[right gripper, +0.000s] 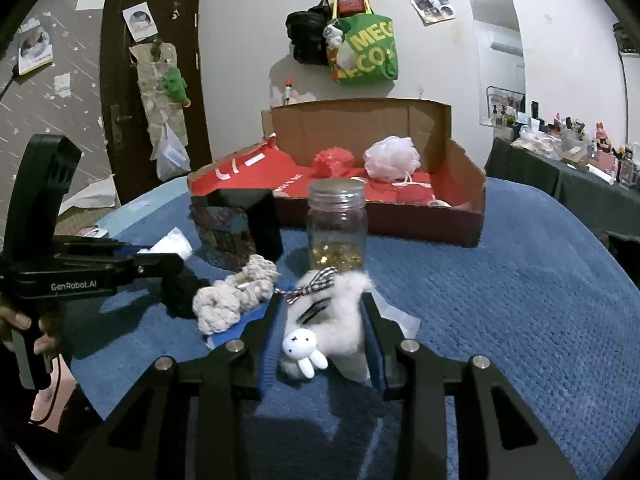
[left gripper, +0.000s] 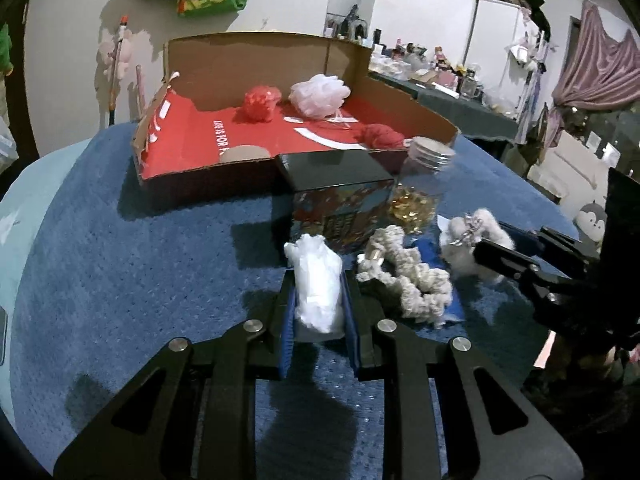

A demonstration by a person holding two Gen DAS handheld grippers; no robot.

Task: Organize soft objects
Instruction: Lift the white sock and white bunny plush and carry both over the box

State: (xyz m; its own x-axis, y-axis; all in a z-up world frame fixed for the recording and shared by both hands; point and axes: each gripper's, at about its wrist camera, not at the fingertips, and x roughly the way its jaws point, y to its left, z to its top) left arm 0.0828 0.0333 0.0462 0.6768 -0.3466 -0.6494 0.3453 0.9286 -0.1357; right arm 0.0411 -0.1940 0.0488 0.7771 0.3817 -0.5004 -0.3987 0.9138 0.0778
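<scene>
While both grippers sit low over the blue blanket [left gripper: 120, 280], we list what we see:

Left gripper [left gripper: 319, 300]: closed on a crumpled white plastic wad [left gripper: 318, 280], lower centre of the left wrist view.

Right gripper [right gripper: 324, 336]: pads pressed on a fluffy white plush piece [right gripper: 344, 312] with a checked bow [right gripper: 312, 282] and a small white rabbit charm [right gripper: 304, 350], lower centre of the right wrist view.

Cream knitted scrunchie [left gripper: 408, 276]: on the blanket, between the two held items.

Glass jar [right gripper: 337, 228]: upright, gold bits inside, just behind the plush piece.

Patterned dark box [left gripper: 340, 196]: just left of the jar.

Cardboard tray [left gripper: 260, 60]: upper centre, red lining; we count a red pouf [left gripper: 260, 102], a pale pink mesh pouf [left gripper: 320, 94] and a red yarn ball [left gripper: 382, 136] inside.
</scene>
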